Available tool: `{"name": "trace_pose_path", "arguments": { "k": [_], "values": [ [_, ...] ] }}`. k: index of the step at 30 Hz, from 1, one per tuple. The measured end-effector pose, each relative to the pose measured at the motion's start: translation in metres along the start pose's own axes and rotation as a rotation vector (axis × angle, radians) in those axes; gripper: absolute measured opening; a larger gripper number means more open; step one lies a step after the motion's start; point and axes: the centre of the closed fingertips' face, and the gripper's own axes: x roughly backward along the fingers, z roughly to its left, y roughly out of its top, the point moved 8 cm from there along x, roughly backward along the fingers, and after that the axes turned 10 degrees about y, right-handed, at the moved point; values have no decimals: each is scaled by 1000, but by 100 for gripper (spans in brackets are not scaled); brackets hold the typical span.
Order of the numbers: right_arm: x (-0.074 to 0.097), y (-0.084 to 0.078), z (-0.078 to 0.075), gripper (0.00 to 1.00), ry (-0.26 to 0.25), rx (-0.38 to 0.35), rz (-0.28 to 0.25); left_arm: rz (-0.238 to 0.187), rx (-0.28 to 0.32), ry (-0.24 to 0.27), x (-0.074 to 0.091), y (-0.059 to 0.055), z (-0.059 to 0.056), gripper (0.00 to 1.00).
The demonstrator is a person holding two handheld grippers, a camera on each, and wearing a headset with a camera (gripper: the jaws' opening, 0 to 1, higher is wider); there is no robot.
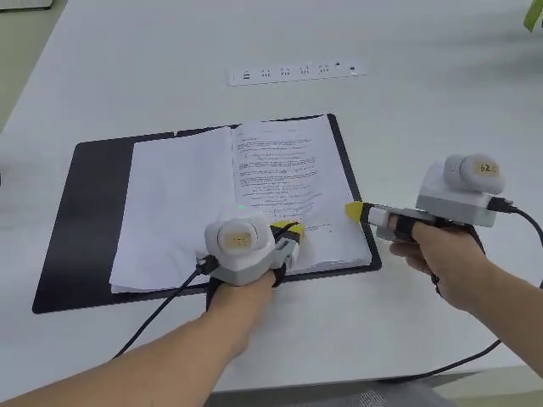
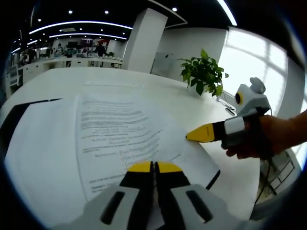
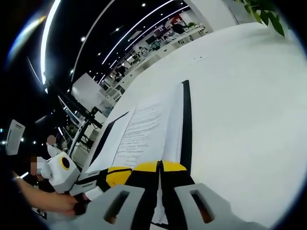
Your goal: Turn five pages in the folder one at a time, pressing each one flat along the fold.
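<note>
The yellow-tipped grey left gripper (image 1: 288,231) holds its jaws pressed together; the matching right gripper (image 1: 354,210), likewise closed, points toward those jaws.

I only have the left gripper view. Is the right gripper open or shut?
Observer: Shut. In the right gripper view, the right gripper has its jaws together with nothing between them.
Operator: Where on the folder does my left gripper sit?
Observer: In the head view, the left gripper is at the near edge of the printed page, right of the fold.
Operator: Are there more pages under that one?
Observer: It looks so. The right gripper view shows the edge of a stack beneath it, lying on the black folder.
</note>
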Motion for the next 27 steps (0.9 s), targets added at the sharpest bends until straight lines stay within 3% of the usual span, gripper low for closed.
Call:
{"name": "trace_pose_path", "arguments": {
  "k": [4,9,14,27],
  "values": [
    [2,1,1,0,1,-14,-8,-5,2,8,6,4,4,8],
    [5,3,7,0,16,-37,-28,-10,-24,-4,17,10,6,7],
    [8,6,16,0,21,-38,-37,-9,-85,-9,30,13,12,7],
    [14,20,58,0,67,-106,-79,-38,-165,-12,72,29,37,8]
  ]
}}
